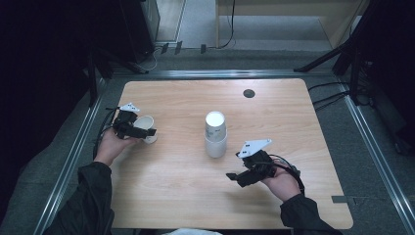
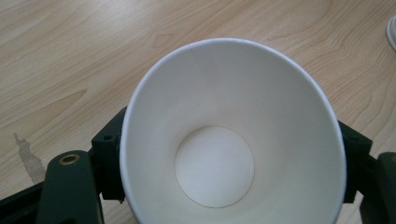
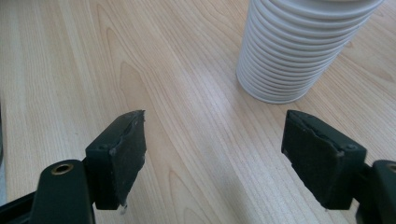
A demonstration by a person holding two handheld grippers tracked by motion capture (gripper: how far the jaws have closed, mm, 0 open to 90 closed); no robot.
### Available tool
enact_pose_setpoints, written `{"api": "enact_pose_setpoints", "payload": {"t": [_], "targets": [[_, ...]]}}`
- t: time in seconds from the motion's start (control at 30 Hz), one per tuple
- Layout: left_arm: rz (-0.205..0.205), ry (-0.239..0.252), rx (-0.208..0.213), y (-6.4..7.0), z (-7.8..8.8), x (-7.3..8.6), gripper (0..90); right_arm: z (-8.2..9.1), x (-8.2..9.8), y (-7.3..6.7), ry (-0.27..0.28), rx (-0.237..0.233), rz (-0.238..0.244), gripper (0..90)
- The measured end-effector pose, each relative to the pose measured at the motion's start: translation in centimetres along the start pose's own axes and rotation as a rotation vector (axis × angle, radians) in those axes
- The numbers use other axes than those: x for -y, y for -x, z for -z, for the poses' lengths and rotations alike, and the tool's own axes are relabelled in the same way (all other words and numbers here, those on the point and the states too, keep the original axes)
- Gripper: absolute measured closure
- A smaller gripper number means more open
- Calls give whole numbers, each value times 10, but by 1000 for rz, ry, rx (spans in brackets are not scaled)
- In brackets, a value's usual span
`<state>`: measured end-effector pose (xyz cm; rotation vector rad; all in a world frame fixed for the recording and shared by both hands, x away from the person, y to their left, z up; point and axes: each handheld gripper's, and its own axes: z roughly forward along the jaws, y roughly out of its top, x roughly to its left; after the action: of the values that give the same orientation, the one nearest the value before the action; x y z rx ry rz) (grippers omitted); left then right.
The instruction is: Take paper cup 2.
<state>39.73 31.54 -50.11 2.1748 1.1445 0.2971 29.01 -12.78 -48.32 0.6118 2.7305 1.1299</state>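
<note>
Plainly, the white paper cup bears no legible writing.

Inventory as I count it: one tabletop. One single paper cup, loose. One stack of paper cups; I cannot tell the exact number of cups nested in it. Two tools: my left tool and my right tool. One round grommet.
</note>
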Motion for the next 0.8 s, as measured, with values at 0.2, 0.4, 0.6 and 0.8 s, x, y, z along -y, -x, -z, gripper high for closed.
{"api": "enact_pose_setpoints", "payload": {"t": [0.2, 0.4, 0.6, 0.8], "targets": [[6, -9, -7, 1, -1, -1, 199, 0, 0, 0, 1, 0, 1, 223], [21, -11, 16, 1, 0, -2, 149, 1, 0, 1, 1, -1, 5, 223], [47, -14, 56, 0, 2, -3, 118, 1, 0, 0, 10, 2, 6, 223], [49, -22, 67, 2, 7, -7, 109, 3, 0, 1, 20, -2, 6, 217]]}}
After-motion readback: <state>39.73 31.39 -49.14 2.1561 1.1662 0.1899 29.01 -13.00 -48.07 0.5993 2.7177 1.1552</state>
